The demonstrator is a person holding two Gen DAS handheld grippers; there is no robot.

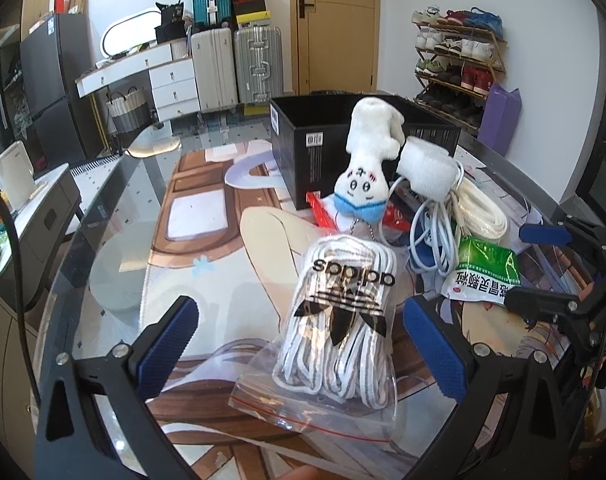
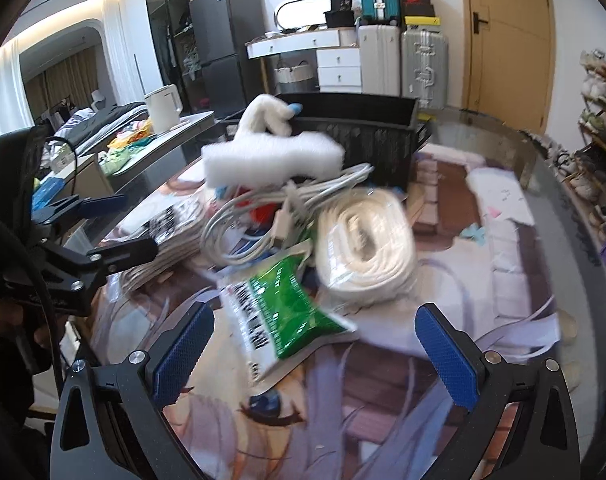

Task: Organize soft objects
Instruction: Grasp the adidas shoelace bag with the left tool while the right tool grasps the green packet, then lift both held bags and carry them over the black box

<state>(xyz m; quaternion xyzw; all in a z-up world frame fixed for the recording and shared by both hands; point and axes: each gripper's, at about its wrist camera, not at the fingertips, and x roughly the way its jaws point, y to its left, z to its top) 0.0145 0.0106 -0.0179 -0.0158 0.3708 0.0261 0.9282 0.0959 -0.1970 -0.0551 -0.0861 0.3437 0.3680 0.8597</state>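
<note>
Here the left gripper [image 1: 301, 344] is spread wide with nothing in it, its blue pads either side of a clear bag of white laces [image 1: 337, 320] lying on the glass table [image 1: 115, 240]. Just beyond, a white plush toy [image 1: 369, 156] leans head-down against a black box [image 1: 303, 152], beside a tangle of white cables [image 1: 435, 232]. The right gripper [image 2: 313, 350] also gapes empty, near a green packet [image 2: 279, 304] and a coil of white rope [image 2: 367, 248].
</note>
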